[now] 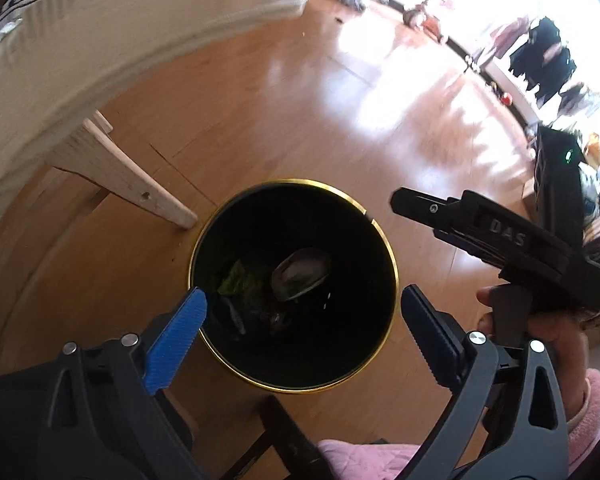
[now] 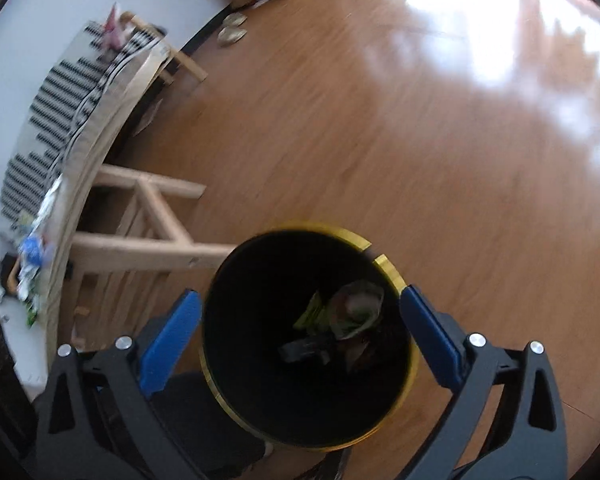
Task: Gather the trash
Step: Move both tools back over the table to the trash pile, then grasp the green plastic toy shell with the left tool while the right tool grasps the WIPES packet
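1. The left gripper (image 1: 302, 308) is hanging above the black bin (image 1: 374, 344), its jaws standing wide apart with nothing between them; the bin's gold rim is showing through the gap.
2. The right gripper (image 2: 300, 312) is likewise tilting down over the same bin (image 2: 236, 360), jaws spread and empty. In the left wrist view it is showing at the right, held in a hand (image 1: 556, 332) above a pink sleeve (image 1: 588, 412).
3. The trash in the bin is lying at the bottom: a crumpled pale wrapper (image 1: 300, 274), a green scrap (image 1: 236, 278) beside it and darker bits below.
4. More litter (image 2: 30, 264) is sitting on the table (image 2: 100, 120), far left in the right wrist view, well apart from both tools.
5. Judging by this, the drop is looking finished, and the coming move is turning on that leftward direction: the table is lying on the left gripper's side, so that hand is probably the nearer one.
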`<state>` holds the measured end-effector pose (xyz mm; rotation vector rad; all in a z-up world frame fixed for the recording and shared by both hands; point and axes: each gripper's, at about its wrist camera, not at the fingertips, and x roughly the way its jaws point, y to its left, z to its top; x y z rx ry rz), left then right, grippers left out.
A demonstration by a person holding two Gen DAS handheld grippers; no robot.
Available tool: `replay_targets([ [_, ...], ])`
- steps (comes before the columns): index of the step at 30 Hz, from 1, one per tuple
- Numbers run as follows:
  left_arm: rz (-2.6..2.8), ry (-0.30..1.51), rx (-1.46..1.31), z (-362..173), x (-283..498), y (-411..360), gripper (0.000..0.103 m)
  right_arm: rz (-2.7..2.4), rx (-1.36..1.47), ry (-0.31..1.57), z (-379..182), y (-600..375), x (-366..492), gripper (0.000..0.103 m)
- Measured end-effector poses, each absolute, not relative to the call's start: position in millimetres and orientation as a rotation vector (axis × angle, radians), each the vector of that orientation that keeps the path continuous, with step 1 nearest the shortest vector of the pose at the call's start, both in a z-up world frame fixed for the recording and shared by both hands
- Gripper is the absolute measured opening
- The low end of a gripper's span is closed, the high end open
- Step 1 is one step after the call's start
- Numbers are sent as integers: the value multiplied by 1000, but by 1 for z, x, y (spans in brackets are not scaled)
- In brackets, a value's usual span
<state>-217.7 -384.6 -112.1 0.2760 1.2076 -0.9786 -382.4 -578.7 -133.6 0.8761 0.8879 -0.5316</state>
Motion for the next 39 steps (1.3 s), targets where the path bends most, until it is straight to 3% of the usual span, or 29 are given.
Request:
replay_targets([
  [10, -807, 961, 177, -3, -152, -288, 97, -528, 606, 824, -84, -561, -352, 96],
  [24, -134, 927, -97, -1, -34, 7, 97, -200, 353, 720, -9, -435, -211, 96],
  [30, -66, 923, -85, -4, 7, 33, 97, -90, 300, 688, 20, -370, -129, 96],
  [39, -66, 981, -54, -34, 85, 20, 97, -20, 309, 724, 17, -294, -23, 96],
])
